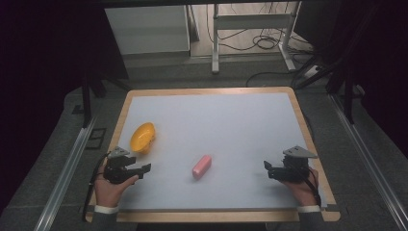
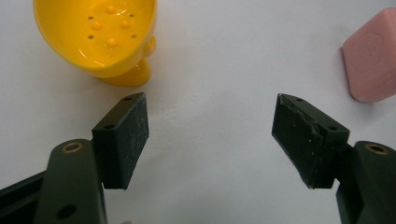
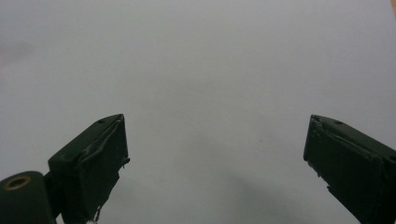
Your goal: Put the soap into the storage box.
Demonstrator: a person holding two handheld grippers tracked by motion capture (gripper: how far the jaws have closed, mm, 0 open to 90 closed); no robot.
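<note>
A yellow plastic bowl-like dish [image 1: 143, 136] lies tipped on its side on the white mat at the left; its inside has small bumps and holes [image 2: 100, 32]. A pink soap-like bar [image 1: 201, 166] lies near the middle, and its edge appears at the right of the left gripper view [image 2: 371, 60]. My left gripper [image 1: 144, 168] rests just below the yellow dish, open and empty [image 2: 210, 135]. My right gripper [image 1: 267, 168] sits at the right of the mat, open, with bare mat between its jaws [image 3: 215, 158].
The white mat [image 1: 231, 125] lies on a wooden-edged table [image 1: 308, 125]. Beyond the table stand a white desk frame [image 1: 250, 21] and loose cables [image 1: 264, 43] on the floor. Metal rails [image 1: 67, 168] run along both sides.
</note>
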